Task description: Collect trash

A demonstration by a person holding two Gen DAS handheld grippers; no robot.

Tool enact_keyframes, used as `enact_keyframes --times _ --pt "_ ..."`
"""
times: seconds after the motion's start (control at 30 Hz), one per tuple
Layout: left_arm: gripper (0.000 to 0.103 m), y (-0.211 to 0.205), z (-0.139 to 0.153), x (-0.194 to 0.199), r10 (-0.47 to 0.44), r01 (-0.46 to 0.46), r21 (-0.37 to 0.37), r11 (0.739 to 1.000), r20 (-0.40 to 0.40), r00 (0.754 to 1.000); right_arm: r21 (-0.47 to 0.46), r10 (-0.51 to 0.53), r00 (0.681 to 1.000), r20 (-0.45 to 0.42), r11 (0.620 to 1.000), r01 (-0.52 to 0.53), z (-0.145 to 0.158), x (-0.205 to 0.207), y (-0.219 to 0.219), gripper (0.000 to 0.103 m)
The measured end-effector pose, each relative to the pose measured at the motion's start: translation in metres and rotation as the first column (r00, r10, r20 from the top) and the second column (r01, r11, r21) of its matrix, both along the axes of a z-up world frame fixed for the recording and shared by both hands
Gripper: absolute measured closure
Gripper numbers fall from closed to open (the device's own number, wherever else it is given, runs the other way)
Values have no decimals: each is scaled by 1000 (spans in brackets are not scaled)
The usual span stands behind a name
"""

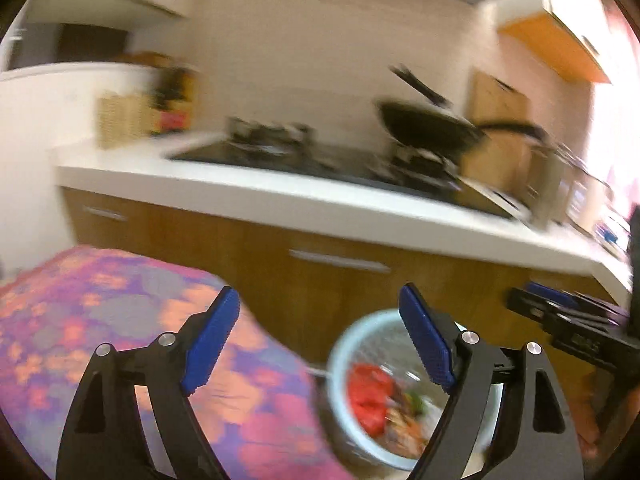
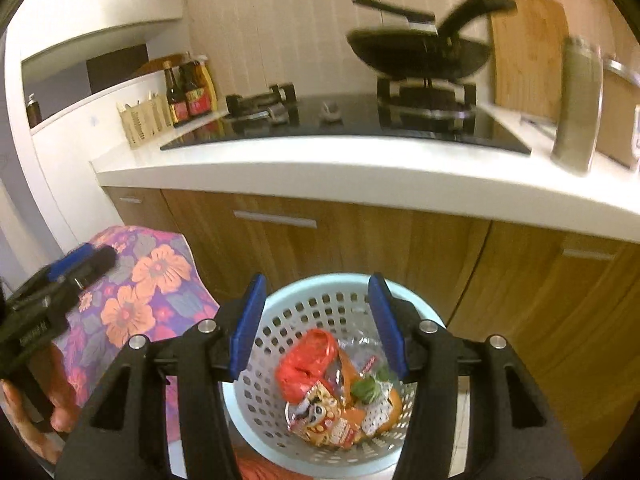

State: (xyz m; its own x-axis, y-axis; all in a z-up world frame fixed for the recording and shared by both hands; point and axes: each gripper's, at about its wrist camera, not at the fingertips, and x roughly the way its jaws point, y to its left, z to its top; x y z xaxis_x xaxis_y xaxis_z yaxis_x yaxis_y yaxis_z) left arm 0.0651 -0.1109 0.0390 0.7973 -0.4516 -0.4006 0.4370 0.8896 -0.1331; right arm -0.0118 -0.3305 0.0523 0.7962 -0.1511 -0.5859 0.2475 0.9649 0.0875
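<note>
Hovering with jaws apart and empty, right gripper (image 2: 318, 320) and left gripper (image 1: 320, 340), trash (image 2: 332, 392) in basket (image 2: 256, 364) just below.

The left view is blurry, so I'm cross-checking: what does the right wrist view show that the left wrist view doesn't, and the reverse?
Only the right wrist view: a hand holding the left claw, a steel flask on the counter, and clear sauce bottles.

Only the left wrist view: the orange underside of a wall cabinet.

Both: the perforated bin holding a red bag and wrappers, the flowered cloth, the black pan on the stove, wood cabinet fronts. Both claws are open and empty.
</note>
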Motion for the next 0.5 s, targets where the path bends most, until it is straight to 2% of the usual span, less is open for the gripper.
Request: enact_keyframes --times 0.07,0.2,0.33,0.5 --pt "23 15 5 1 43 -43 -6 999 43 998 -46 -26 999 47 999 28 7 -5 14 50" --pt "23 25 7 3 57 -55 -27 998 87 995 -125 -81 987 136 987 98 17 -13 36 44" --pt "23 26 1 0 79 -78 -17 997 80 994 -132 -85 984 159 986 106 19 -9 49 40" --pt "23 26 -1 -8 116 -120 26 992 115 987 -138 -85 982 170 984 110 17 -3 58 32"
